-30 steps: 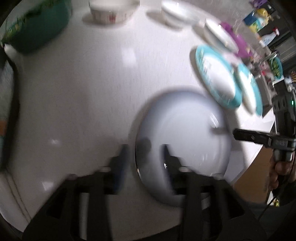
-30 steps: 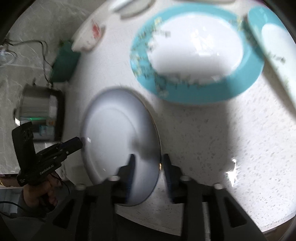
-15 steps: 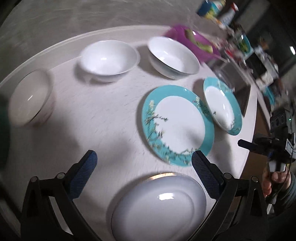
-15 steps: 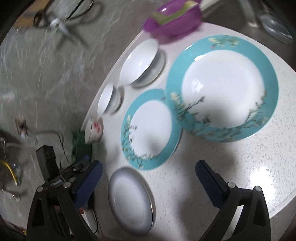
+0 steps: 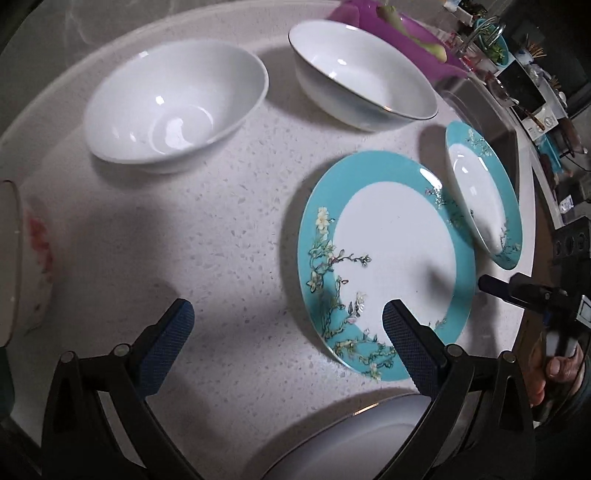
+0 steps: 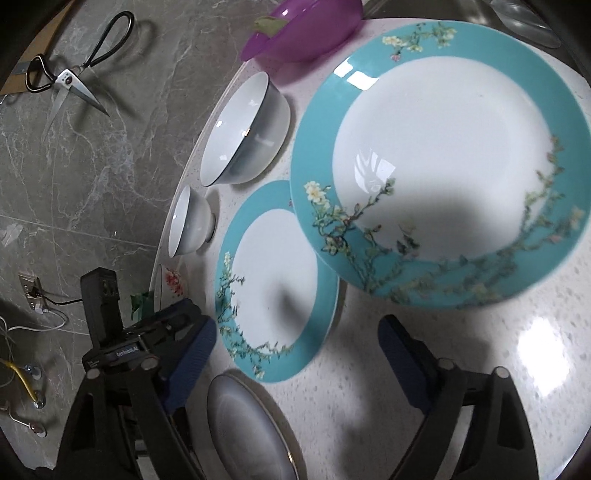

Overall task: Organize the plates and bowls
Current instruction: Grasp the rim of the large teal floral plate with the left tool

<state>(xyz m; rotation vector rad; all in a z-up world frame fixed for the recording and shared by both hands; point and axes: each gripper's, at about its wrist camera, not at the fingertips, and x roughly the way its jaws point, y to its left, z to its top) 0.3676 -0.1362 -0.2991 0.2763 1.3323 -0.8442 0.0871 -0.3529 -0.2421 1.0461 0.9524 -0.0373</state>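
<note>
Both blue fingertip pads (image 5: 168, 338) of the left gripper (image 5: 284, 332) stand spread as wide as they go, with nothing between them but bare speckled counter (image 5: 207, 229). On the right gripper (image 6: 295, 350) the jaws are wide apart too, though closing, and only the counter and the near rim of a teal plate lie between them; neither gripper grips anything.

On the counter lie 2 teal-rimmed plates with blossom branches: the large teal plate (image 6: 439, 162) and the smaller teal plate (image 6: 277, 280), whose rims overlap slightly, the larger one's edge on top. A plain white plate (image 6: 247, 428) sits apart from them at the near edge, just below the smaller teal one in the right wrist view (in the left wrist view it shows partly behind the gripper's own finger). Behind the plates stand 2 white bowls: a plain white bowl (image 5: 173, 107) and a dark-rimmed white bowl (image 5: 362, 74), near each other but not touching. A small bowl with red flowers (image 5: 22, 254) sits at the far left edge. A purple bowl (image 6: 306, 29) stands beyond the dark-rimmed one.
</note>
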